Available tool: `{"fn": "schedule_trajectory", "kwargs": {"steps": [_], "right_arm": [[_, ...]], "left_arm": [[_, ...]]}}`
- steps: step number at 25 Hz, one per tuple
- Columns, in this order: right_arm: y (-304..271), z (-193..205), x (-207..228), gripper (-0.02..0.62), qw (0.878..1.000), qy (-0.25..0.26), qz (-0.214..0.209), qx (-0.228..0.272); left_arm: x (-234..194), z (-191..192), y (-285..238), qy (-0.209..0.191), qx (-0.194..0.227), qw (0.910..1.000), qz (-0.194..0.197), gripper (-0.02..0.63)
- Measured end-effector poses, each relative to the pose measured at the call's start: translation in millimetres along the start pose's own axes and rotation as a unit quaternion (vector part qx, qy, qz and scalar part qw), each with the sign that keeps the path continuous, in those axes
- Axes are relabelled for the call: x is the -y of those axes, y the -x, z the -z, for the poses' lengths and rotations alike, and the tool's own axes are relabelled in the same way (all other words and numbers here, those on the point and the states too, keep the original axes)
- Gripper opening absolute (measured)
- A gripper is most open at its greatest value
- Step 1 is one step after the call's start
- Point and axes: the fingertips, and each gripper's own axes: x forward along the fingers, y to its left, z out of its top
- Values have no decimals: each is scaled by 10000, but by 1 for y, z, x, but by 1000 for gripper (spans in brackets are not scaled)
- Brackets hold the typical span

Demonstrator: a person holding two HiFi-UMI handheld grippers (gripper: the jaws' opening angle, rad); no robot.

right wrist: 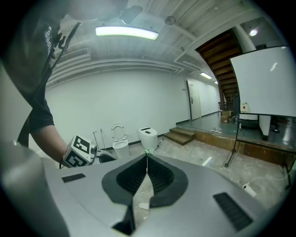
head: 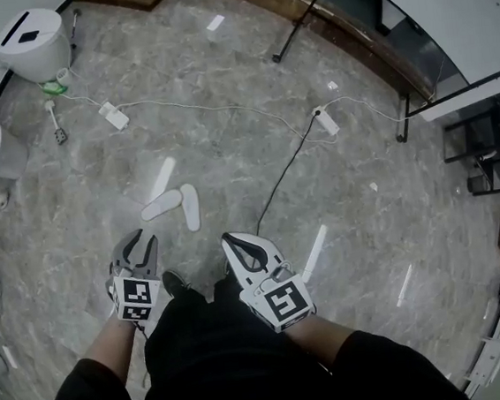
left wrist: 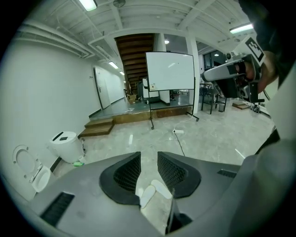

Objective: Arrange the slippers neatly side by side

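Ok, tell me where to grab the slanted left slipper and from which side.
Take the left slipper by its near, lower-left end. Come down from above with the left hand-held gripper, jaws across the slipper's narrow width. It lies flat and slanted, and its far end sits close to the other slipper, so the near end is probably the freer spot.

Person's left gripper (head: 137,242) held out front, jaws apart and empty, right gripper (head: 229,239) just beside it, jaws pressed together on nothing
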Motion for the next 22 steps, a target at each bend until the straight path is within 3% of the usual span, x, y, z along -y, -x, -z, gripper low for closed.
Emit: {"fn": "schedule_trajectory", "kwargs": {"steps": [18, 22], "right_arm": [[-66, 155, 25, -2, 9974, -89, -287, -651], [-82, 178, 29, -2, 9979, -105, -306, -562]], "left_arm": [[-2, 133, -141, -3, -341, 9993, -158, 87], [0, 157, -167, -79, -363, 9992, -116, 87]]}}
